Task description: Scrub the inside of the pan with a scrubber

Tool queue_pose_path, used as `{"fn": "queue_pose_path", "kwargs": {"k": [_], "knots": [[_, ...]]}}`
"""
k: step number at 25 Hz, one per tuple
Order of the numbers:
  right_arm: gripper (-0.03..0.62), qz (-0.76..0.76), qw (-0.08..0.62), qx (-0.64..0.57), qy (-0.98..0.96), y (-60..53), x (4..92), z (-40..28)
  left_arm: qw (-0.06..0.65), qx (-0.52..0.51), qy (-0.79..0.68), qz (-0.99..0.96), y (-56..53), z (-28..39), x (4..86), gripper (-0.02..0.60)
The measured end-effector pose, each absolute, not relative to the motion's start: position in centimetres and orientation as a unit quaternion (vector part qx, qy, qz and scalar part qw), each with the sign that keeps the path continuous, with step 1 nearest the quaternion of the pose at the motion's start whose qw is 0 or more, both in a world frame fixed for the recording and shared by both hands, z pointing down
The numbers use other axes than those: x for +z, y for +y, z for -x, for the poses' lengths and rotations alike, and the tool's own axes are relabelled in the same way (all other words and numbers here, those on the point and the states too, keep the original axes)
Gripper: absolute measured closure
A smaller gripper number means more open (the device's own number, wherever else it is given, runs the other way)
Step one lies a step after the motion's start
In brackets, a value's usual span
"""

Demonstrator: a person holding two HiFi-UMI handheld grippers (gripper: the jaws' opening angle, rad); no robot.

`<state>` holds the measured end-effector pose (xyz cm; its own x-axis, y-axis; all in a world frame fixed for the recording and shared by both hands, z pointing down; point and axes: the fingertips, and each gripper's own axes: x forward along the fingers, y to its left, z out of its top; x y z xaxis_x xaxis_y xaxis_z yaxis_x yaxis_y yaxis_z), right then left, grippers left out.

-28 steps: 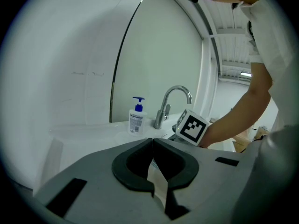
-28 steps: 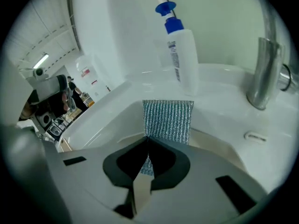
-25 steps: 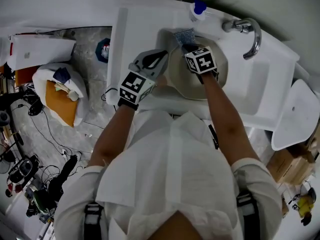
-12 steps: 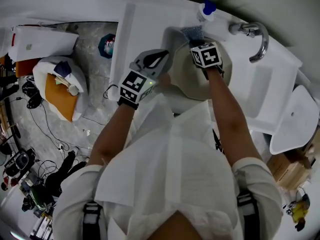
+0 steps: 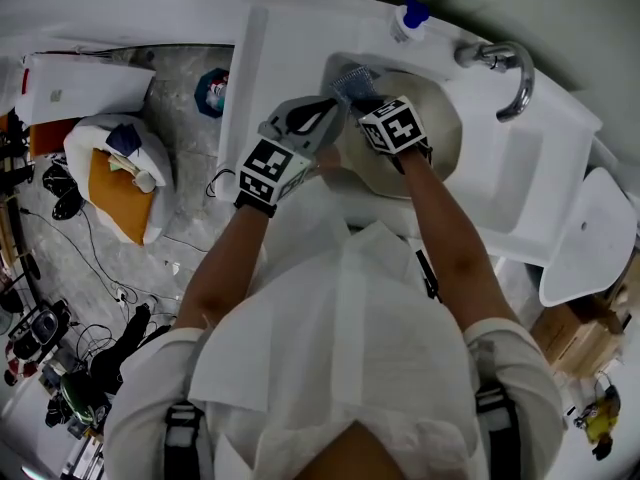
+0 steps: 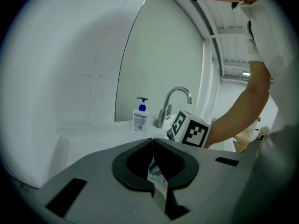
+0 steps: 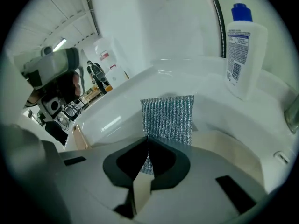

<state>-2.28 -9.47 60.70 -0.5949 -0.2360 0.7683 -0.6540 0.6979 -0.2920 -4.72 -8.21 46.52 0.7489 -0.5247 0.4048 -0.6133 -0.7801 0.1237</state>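
A cream-coloured pan [image 5: 432, 133] lies in the white sink [image 5: 530, 183]. My right gripper [image 5: 368, 103] is shut on a grey-blue mesh scrubber [image 5: 350, 80], which rests against the pan's far left wall. In the right gripper view the scrubber [image 7: 169, 120] stands up from the closed right gripper [image 7: 148, 140], above the pan's pale inside [image 7: 233, 148]. My left gripper [image 5: 318, 118] sits at the pan's left edge. In the left gripper view, the left gripper [image 6: 153, 146] is shut on a thin shiny piece [image 6: 156, 175], apparently the pan's handle. The handle itself is hidden.
A soap bottle [image 5: 408, 18] with a blue pump stands on the sink's back ledge, left of the chrome faucet [image 5: 505, 68]. Both show in the left gripper view too: bottle [image 6: 140, 118], faucet [image 6: 175, 101]. Bags and cables [image 5: 115, 183] lie on the floor to the left.
The right gripper has slid the scrubber leftward along the pan's far wall, closer to the left gripper. The left gripper has stayed where it was.
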Motion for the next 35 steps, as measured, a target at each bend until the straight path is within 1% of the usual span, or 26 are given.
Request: {"fn": "queue_pose_path", "kwargs": {"k": [3,8,10,18,24,35], "knots": [[0.579,-0.292,0.361,0.292,-0.836,-11.5,61.1,0.5,0.127,0.179,-0.307,-0.926,-8.0,4.8,46.4,0.563],[0.579,-0.351,0.38,0.287,-0.806,-14.9,61.7,-3.5,0.127,0.181,-0.309,-0.925,-7.8,5.1,46.5,0.563],[0.579,-0.364,0.379,0.287,-0.801,-15.2,61.7,-4.1,0.127,0.181,-0.31,-0.925,-7.7,5.2,46.5,0.563],[0.579,-0.293,0.349,0.29,-0.842,-10.8,60.4,1.6,0.127,0.179,-0.308,-0.926,-7.7,4.8,46.3,0.563],[0.579,-0.243,0.342,0.302,-0.856,-7.1,59.9,3.4,0.124,0.174,-0.307,-0.927,-7.7,4.6,46.2,0.563],[0.579,-0.141,0.379,0.328,-0.854,0.7,59.7,4.2,0.127,0.172,-0.309,-0.927,-7.5,4.7,46.2,0.563]]}}
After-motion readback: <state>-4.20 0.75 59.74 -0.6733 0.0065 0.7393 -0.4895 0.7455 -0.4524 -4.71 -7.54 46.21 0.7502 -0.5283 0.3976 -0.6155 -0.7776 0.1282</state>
